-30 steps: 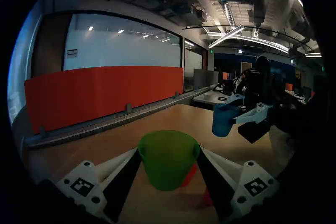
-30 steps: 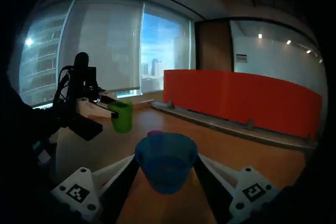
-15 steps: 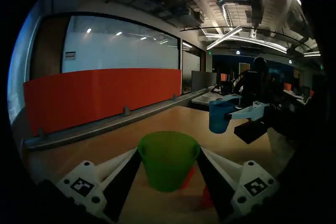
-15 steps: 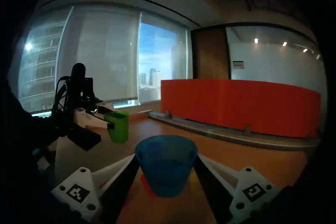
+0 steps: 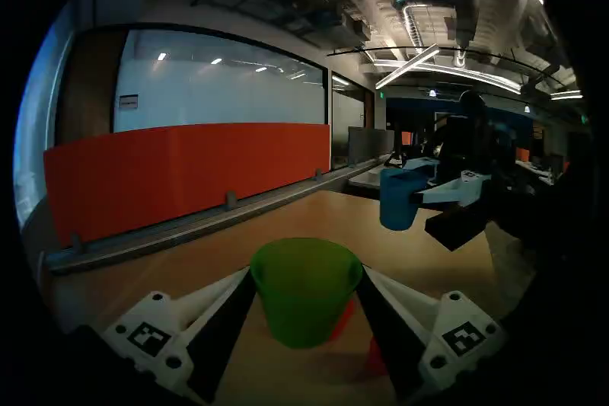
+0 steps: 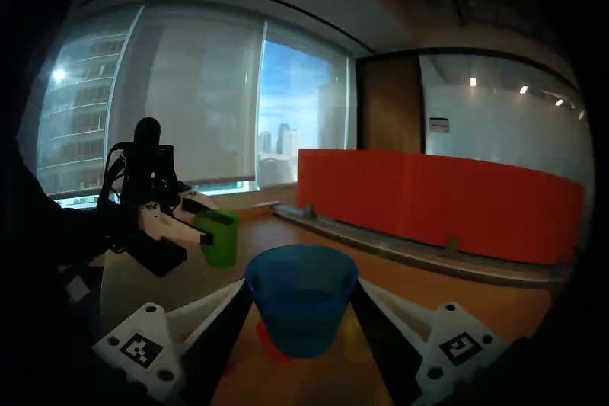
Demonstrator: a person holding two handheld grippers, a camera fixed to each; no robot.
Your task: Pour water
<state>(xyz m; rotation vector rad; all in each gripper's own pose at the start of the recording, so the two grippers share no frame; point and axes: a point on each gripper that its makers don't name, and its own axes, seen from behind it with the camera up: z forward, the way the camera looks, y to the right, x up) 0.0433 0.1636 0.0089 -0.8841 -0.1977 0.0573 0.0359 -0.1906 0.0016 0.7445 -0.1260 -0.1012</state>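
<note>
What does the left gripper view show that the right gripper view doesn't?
Left gripper view: ceiling ducts and strip lights over a dim office. Right gripper view: bright windows with city towers outside. Shared: the green cup, the blue cup, the orange partition and the wooden table.

Green cup (image 5: 306,288): tapered translucent plastic, upright, mouth up, clamped on both sides by the fingers of the left hand-held gripper (image 5: 304,273). Contents can't be told. Blue cup (image 6: 301,295): same tapered shape, translucent, upright, pinched between the fingers of the right hand-held gripper (image 6: 301,282); a darker lower band looks like water. Both cups are held clear above the wooden surface (image 5: 342,215), apart from each other, neither one tilted.
</note>
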